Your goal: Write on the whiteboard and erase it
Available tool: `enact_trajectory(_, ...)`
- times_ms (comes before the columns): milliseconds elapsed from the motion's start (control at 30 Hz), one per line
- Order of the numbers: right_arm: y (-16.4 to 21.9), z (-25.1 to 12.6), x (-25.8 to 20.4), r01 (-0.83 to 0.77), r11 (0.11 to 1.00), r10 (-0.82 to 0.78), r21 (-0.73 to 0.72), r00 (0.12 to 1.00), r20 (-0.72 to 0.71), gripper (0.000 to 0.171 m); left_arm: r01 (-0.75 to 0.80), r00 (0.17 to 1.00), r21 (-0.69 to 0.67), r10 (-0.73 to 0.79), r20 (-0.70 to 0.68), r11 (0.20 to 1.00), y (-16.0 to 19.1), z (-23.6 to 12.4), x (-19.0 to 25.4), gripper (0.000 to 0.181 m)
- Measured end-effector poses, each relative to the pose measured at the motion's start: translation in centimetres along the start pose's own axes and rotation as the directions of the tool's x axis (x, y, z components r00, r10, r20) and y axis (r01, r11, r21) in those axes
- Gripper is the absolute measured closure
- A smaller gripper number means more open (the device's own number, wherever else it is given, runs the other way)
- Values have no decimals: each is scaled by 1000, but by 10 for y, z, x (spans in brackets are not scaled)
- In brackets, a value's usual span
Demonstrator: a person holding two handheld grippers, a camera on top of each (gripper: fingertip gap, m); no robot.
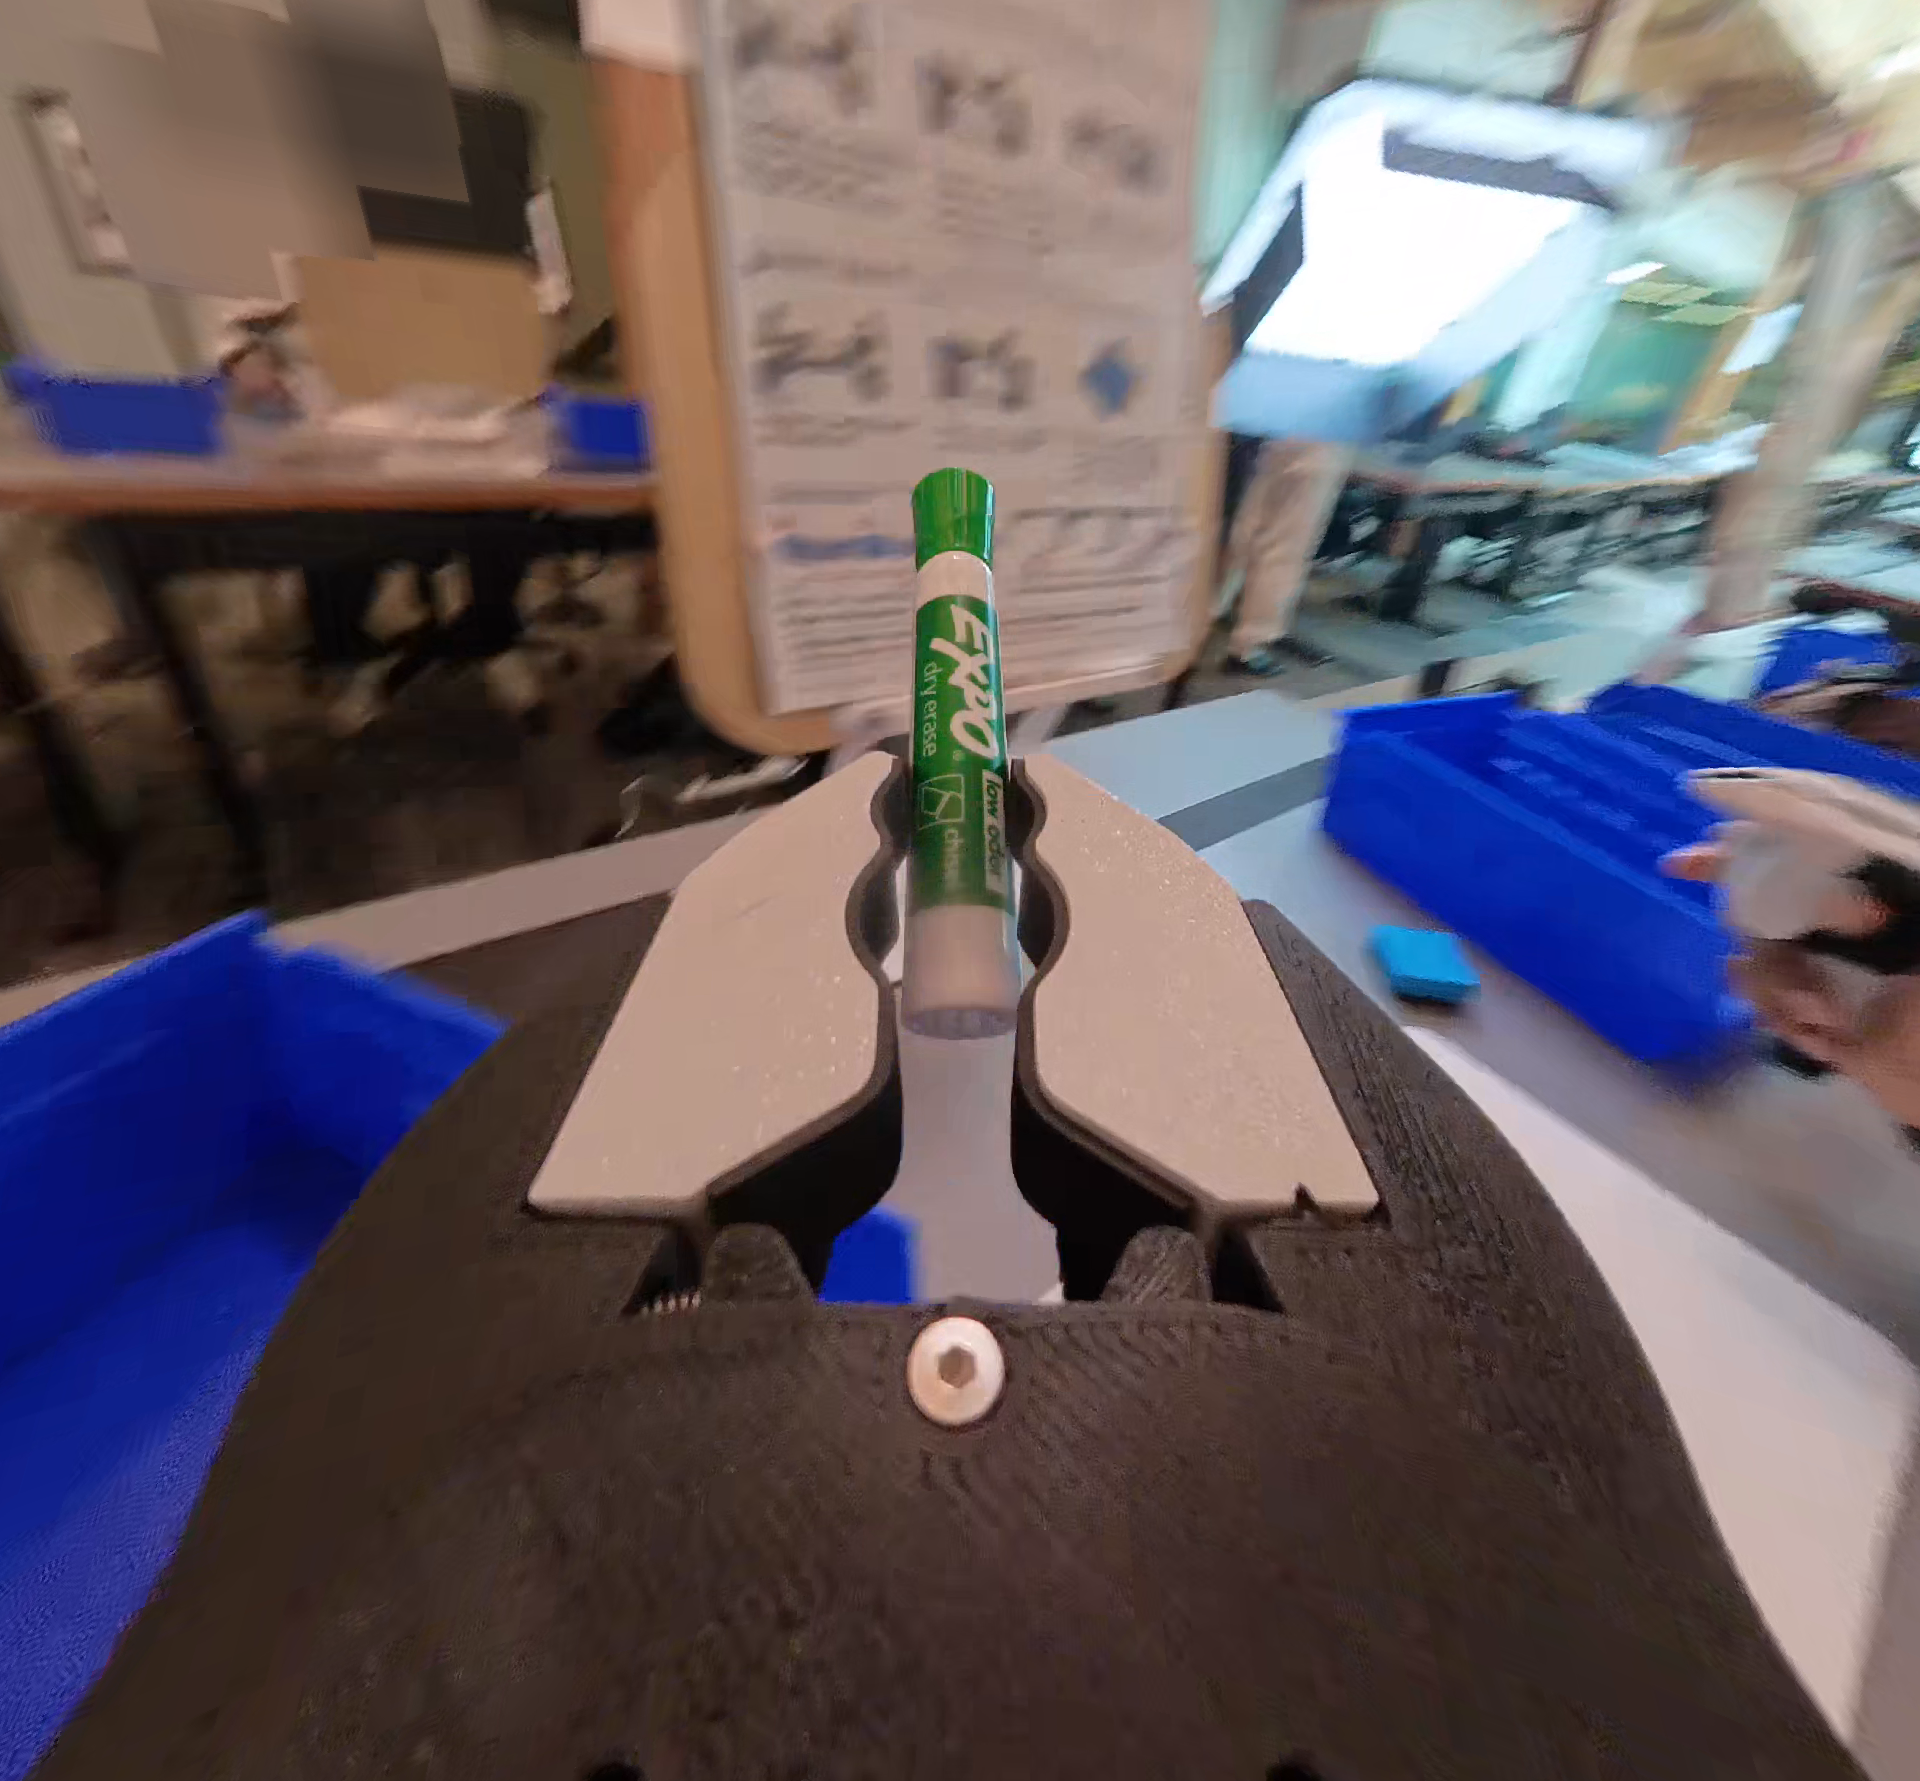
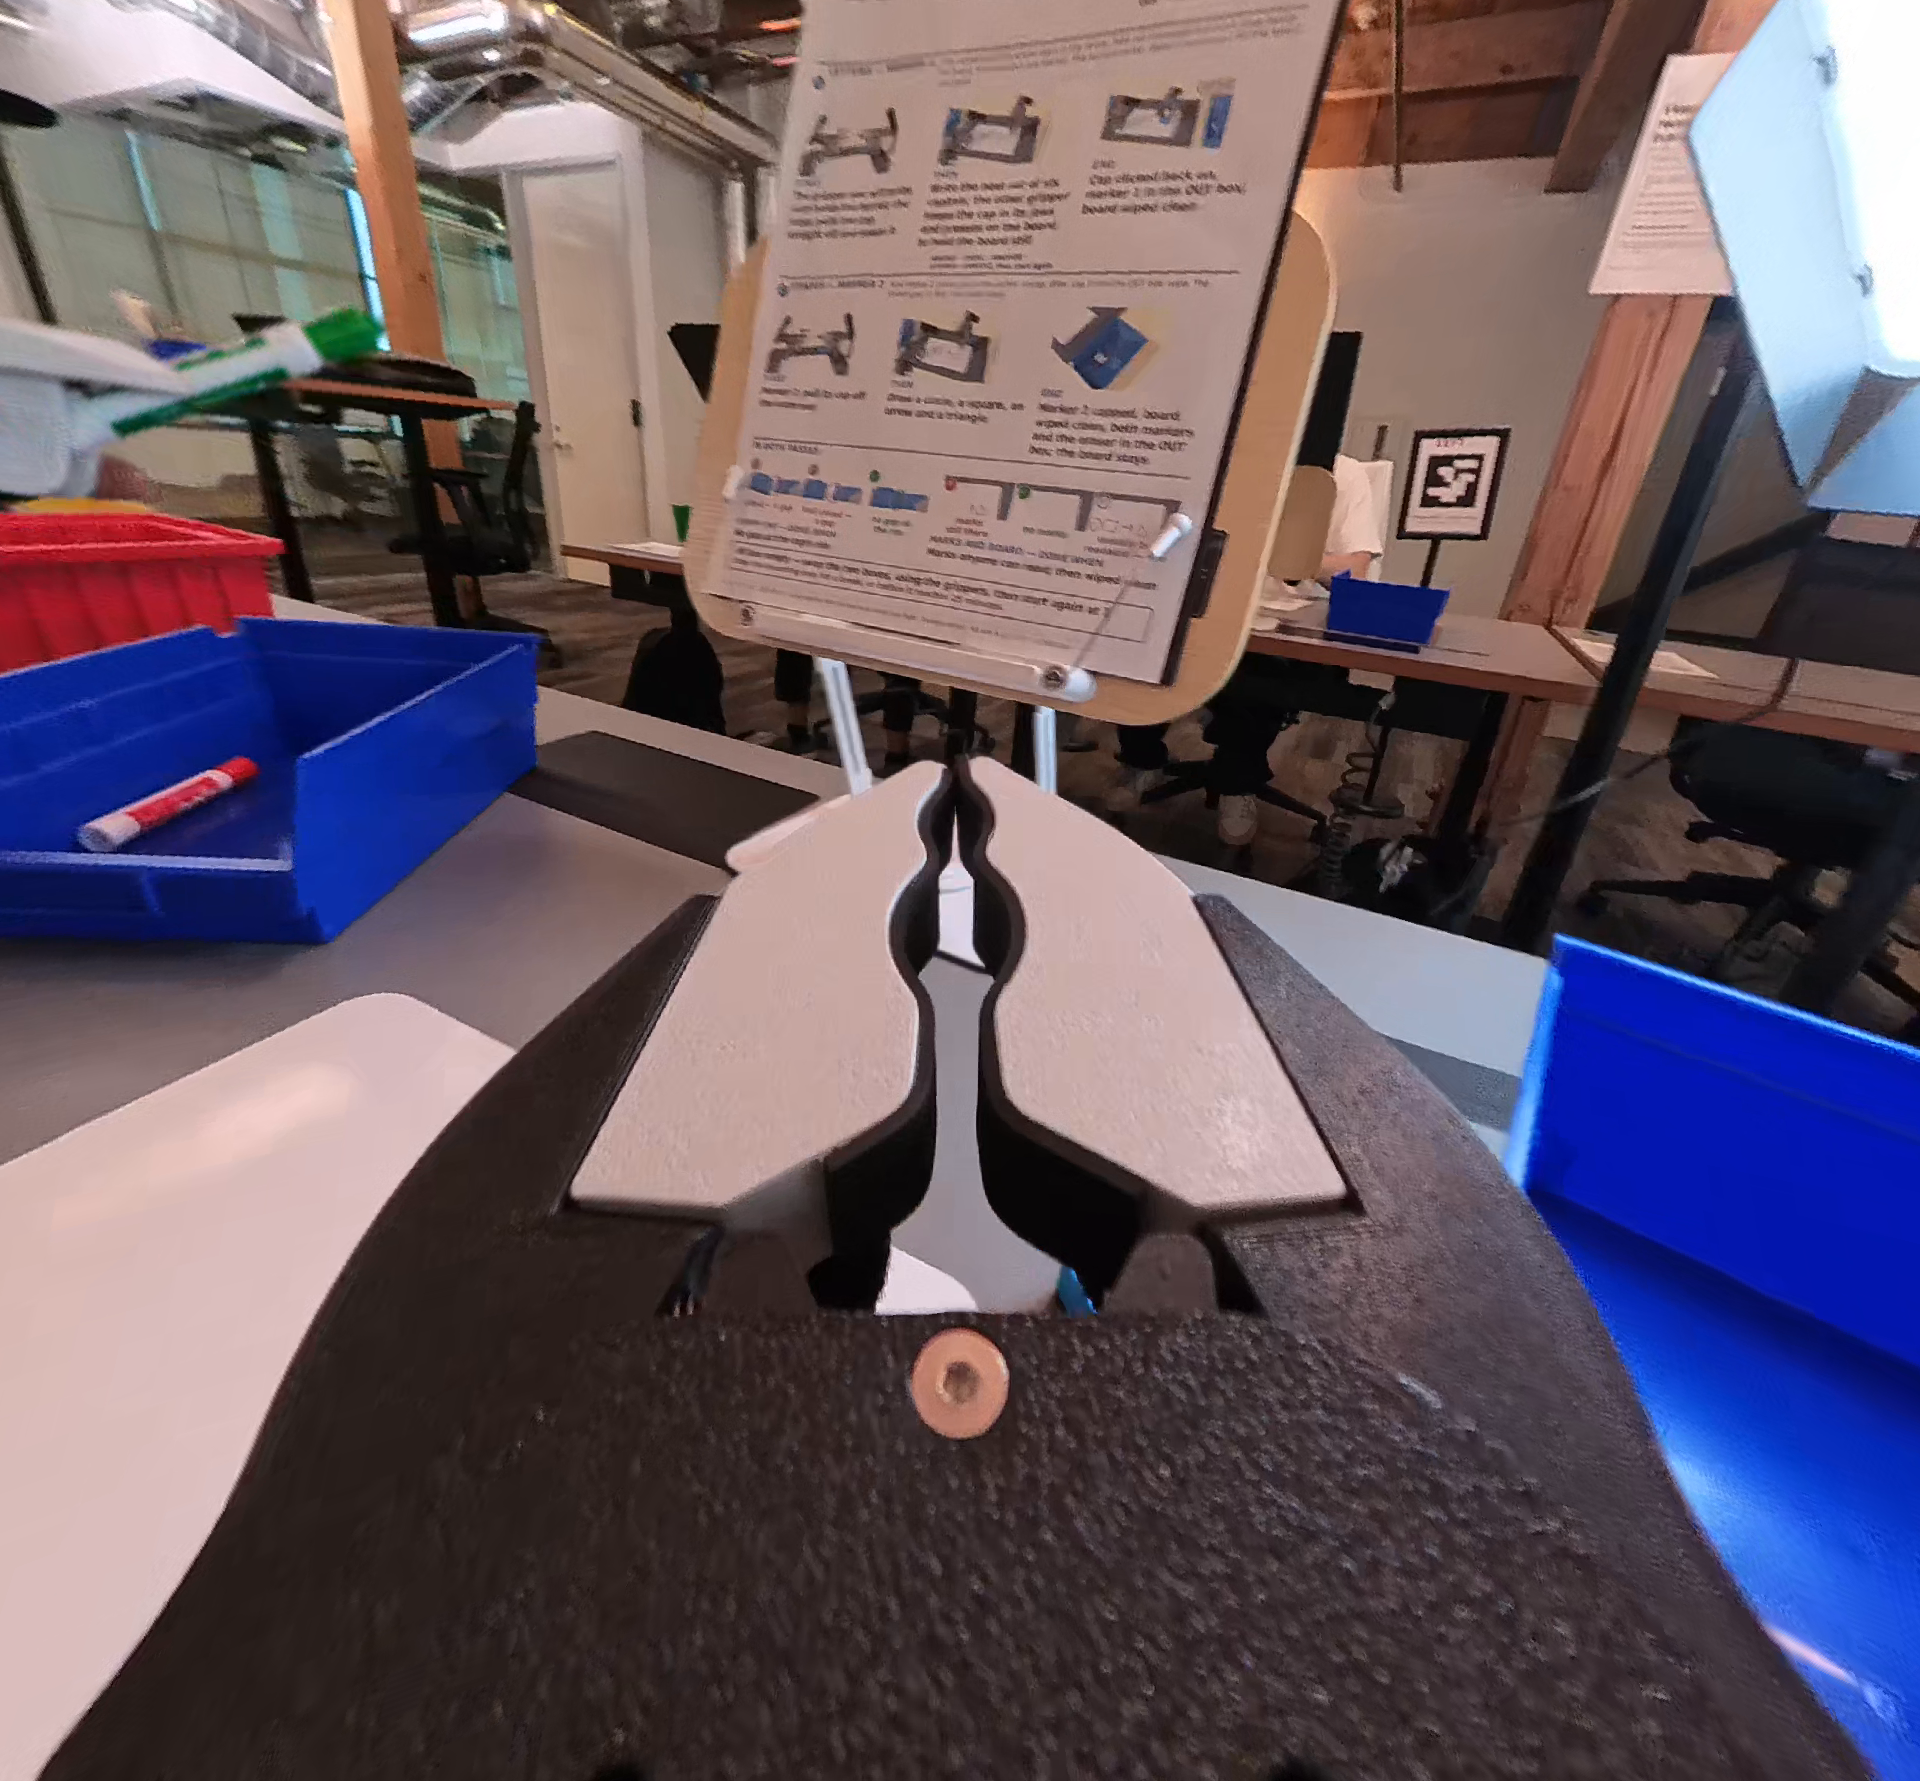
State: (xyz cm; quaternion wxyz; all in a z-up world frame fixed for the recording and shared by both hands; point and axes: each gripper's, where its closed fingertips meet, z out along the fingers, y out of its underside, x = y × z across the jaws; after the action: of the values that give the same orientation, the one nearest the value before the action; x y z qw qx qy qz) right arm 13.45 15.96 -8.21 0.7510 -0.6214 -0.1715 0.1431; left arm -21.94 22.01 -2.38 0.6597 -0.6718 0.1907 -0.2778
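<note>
The left hand-held gripper (image 1: 956, 858) pinches a green marker (image 1: 953, 692) by its barrel, cap pointing away, probably so the cap can be pulled off before writing. The right hand-held gripper (image 2: 961, 796) is pressed together and empty. The whiteboard (image 2: 208, 1212) lies flat on the tabletop (image 2: 582, 900), near left. The marker has printed labels; an instruction sheet (image 2: 1018, 277) stands far behind.

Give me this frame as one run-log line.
left gripper: shut on green marker, capped, raised | right gripper: shut, empty | red marker: in blue bin | whiteboard: blank where visible
</note>
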Motion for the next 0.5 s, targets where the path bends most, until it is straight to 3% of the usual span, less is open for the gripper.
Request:
enact_trajectory(167,-8,-5,-64,-32,999,24,25,962,273,164,-40,973,177,79,-217,983,13,-8,111,162)
enact_trajectory(333,-10,-16,-130,-131,991,126,-29,840,528,155,20,915,174,53,-401,984,55,-7,187,163)
enact_trajectory(500,-9,-25,-165,-220,970,233,-100,735,637,144,21,872,119,40,-488,993,85,-3,226,163)
